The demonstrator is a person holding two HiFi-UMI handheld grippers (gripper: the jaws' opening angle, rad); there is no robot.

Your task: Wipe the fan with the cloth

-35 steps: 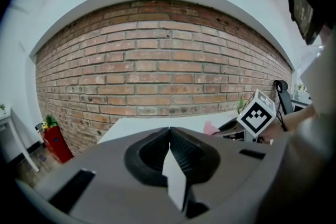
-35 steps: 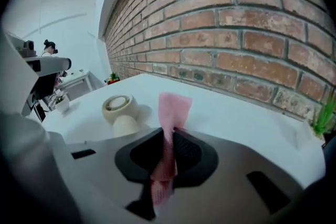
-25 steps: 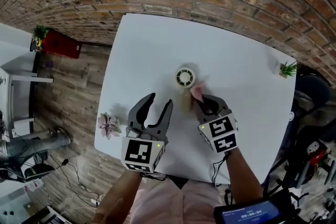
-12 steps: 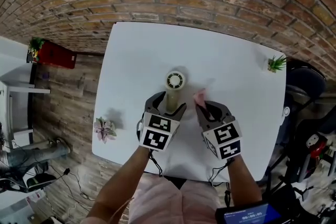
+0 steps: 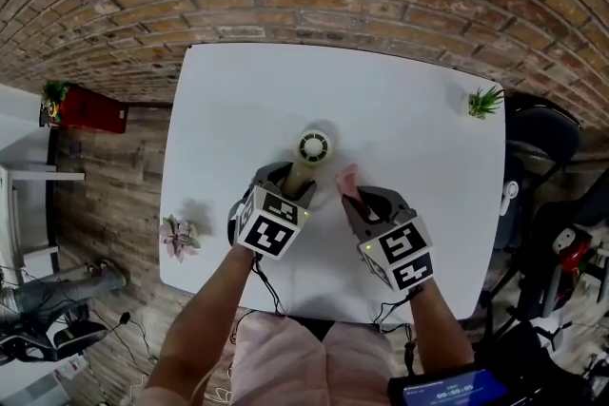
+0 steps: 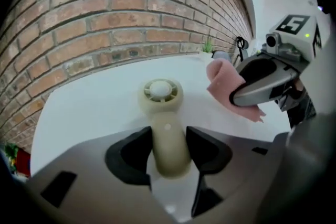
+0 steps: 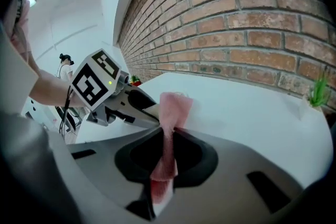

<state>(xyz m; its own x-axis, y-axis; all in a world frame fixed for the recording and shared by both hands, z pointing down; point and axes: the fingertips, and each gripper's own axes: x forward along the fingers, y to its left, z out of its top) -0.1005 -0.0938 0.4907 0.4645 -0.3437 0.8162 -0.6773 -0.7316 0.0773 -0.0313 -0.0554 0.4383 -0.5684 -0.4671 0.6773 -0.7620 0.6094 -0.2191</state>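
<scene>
1. Left gripper (image 6: 168, 150): jaws have just closed in and now clamp the fan (image 6: 160, 92) by its handle, mid-desk (image 5: 419, 100).
2. Right gripper (image 7: 169, 138): jaws pinched on pink cloth (image 7: 174, 106), just right of fan.

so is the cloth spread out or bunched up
Bunched up: the cloth is a narrow crumpled strip pinched between the right gripper's jaws.

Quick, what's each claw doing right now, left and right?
Left claw: just been closing, now clamped on the fan by its handle.
Right claw: shut on the pink cloth.
</scene>
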